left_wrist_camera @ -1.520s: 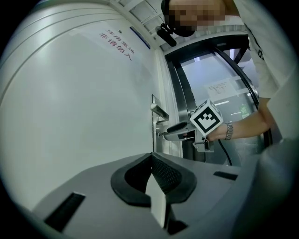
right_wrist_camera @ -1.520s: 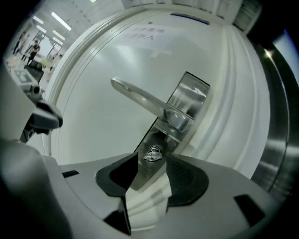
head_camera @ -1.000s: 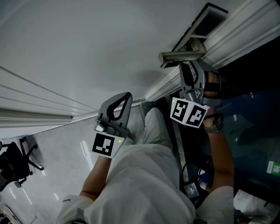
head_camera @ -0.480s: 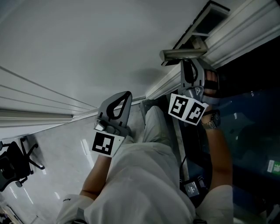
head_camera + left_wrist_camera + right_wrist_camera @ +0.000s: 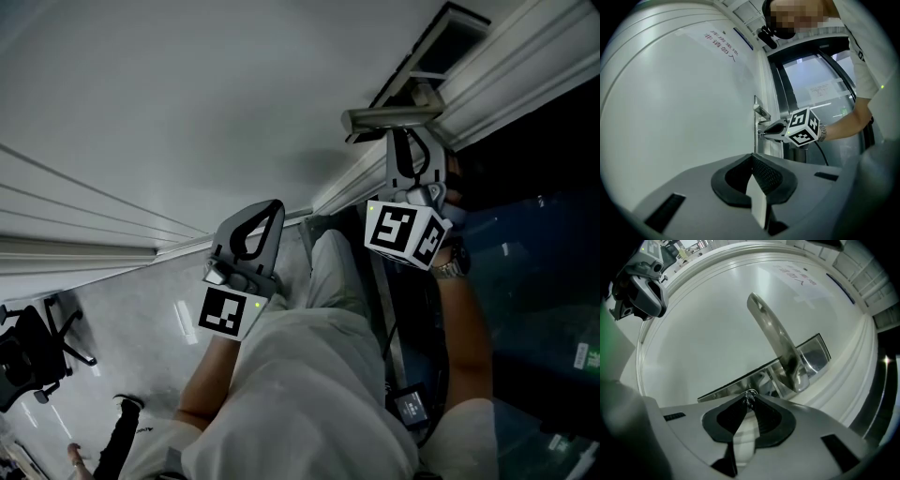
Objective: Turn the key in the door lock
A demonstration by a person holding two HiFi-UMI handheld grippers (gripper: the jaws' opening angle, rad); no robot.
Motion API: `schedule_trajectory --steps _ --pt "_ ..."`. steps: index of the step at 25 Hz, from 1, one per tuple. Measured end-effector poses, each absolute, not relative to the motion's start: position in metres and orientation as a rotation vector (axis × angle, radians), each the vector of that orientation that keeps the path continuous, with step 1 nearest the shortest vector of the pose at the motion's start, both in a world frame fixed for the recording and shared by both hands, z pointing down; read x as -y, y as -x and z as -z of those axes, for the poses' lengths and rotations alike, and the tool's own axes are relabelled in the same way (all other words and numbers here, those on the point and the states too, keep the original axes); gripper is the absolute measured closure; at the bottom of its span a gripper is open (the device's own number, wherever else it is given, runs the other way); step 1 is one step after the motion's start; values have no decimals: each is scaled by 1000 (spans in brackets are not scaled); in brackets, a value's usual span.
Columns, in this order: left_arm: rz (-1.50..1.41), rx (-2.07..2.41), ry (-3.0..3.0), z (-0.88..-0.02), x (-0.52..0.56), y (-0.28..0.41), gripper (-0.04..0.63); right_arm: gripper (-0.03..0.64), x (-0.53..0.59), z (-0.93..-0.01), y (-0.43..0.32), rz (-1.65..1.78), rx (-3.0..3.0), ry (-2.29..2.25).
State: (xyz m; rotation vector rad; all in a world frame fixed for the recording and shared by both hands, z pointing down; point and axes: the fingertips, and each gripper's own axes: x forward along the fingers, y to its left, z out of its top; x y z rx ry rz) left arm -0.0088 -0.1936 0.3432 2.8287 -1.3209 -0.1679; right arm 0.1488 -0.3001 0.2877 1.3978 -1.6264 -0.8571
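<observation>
Your right tool [image 5: 749,402] pinches the key [image 5: 750,395].
Jaws just closed near the lever handle [image 5: 776,338]; left tool's [image 5: 753,162] jaws together, empty.

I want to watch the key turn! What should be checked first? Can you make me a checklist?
1. Right gripper has the key: ok. Its jaws have just been closing, and the key sits pinched between their tips.
2. Key fully in the lock plate: cannot tell. The jaw tips cover the spot where it goes in.
3. Door handle out of the way: ok. It sticks out above the jaws, apart from them.
4. Left gripper clear of the lock: ok. It is shut, empty, and off to the side.
</observation>
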Motion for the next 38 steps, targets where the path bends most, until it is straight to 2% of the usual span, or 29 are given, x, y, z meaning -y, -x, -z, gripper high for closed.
schedule_trajectory --steps 15,17,19,27,38 --pt "186 1331 -2811 -344 194 6 592 561 302 -287 -150 816 1657 -1418" --pt "178 1333 -2809 -346 195 4 592 579 304 -289 -152 754 1719 -1443" --pt "173 1332 -2809 -346 195 4 592 606 304 -288 -153 621 1843 -1505" --pt "173 1335 -2811 -342 188 9 592 606 301 -280 -151 245 2128 -1679" --pt "157 1338 -2818 -345 189 6 592 606 307 -287 -164 -768 2633 -1791"
